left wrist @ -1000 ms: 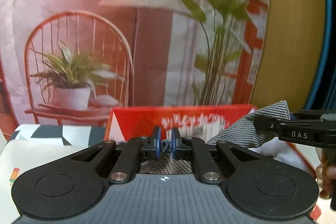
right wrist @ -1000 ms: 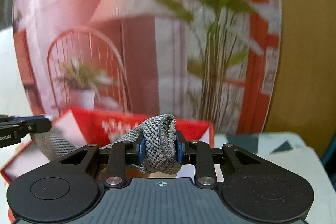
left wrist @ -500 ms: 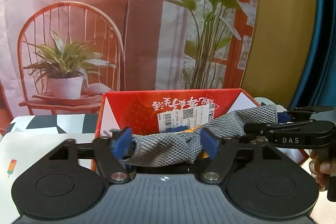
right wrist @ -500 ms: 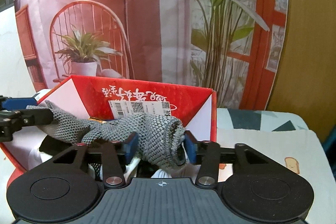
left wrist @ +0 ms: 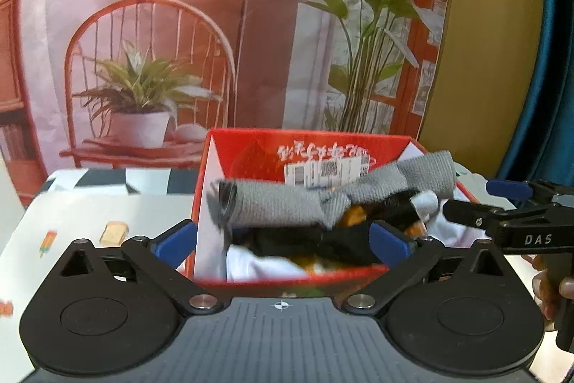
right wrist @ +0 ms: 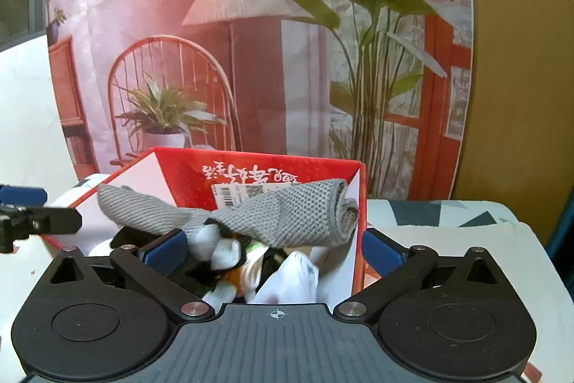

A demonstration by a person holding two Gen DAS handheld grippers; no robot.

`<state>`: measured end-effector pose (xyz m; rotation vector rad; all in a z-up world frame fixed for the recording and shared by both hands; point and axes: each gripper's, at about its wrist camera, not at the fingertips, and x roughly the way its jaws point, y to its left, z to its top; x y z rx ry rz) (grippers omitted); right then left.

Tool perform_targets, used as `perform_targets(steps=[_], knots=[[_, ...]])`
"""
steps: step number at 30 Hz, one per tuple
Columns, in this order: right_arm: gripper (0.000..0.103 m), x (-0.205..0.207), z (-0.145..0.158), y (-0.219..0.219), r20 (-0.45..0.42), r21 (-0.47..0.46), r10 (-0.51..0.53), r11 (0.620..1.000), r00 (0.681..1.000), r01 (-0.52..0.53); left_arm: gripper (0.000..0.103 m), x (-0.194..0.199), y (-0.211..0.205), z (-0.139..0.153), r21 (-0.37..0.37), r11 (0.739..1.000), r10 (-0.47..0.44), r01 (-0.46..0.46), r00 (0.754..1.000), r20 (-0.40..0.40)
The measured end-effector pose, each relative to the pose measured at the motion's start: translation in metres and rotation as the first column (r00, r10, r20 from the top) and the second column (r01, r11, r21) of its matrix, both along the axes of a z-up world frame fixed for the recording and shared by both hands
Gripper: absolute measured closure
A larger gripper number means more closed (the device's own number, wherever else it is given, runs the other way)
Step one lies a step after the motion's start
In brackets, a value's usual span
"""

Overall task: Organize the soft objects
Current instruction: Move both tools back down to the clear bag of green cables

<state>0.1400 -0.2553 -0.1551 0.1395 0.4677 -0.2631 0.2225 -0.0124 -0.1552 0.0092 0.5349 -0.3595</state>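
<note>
A grey knitted cloth (left wrist: 294,203) (right wrist: 287,218) lies stretched across the top of the open red cardboard box (left wrist: 251,146) (right wrist: 258,167), resting on white, black and orange soft items inside. My left gripper (left wrist: 281,241) is in front of the box, its jaws opening wide, the blue pads (left wrist: 175,239) apart from the cloth. My right gripper (right wrist: 274,250) also has its jaws opening wide, with nothing pressed between the blue pads (right wrist: 382,253). Each gripper shows at the edge of the other's view: the right one (left wrist: 502,203), the left one (right wrist: 32,210).
The box stands on a table with a patterned white cloth (left wrist: 89,218) (right wrist: 448,232). Behind it hangs a printed backdrop (left wrist: 179,42) of a chair, lamp and plants. A hand (left wrist: 552,286) holds the right gripper's handle at the far right.
Both grippers went from shut on the grey cloth's ends to wide open. The cloth dropped onto the box's contents, and both grippers drew back from the box.
</note>
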Motion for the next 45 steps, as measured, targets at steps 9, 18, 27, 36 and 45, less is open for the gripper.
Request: perform_targets(steps=[9, 18, 27, 36, 45], knots=[[0.0, -0.052, -0.007, 0.027, 0.101, -0.017, 0.003, 1.0, 0.995, -0.001, 0.0, -0.04, 0.01, -0.031, -0.006, 1.0, 0.012, -0.013, 0.998, -0.063], [0.0, -0.072, -0.049, 0.048, 0.03, 0.043, -0.005, 0.999, 1.0, 0.004, 0.0, -0.053, 0.012, -0.084, 0.006, 0.999, 0.041, -0.041, 0.98, -0.192], [0.0, -0.061, -0.101, 0.065, -0.164, 0.076, 0.018, 0.997, 0.986, -0.005, 0.0, -0.057, 0.014, -0.117, 0.029, 0.998, 0.062, -0.056, 0.963, -0.263], [0.0, -0.053, -0.118, 0.069, -0.239, 0.078, 0.048, 0.996, 0.97, -0.03, 0.0, -0.057, 0.009, -0.125, 0.075, 0.996, 0.065, -0.047, 0.965, -0.254], [0.0, -0.053, -0.122, 0.067, -0.233, 0.096, 0.068, 0.994, 0.97, -0.047, 0.0, -0.061, 0.008, -0.128, 0.093, 0.995, 0.065, -0.045, 0.974, -0.219]])
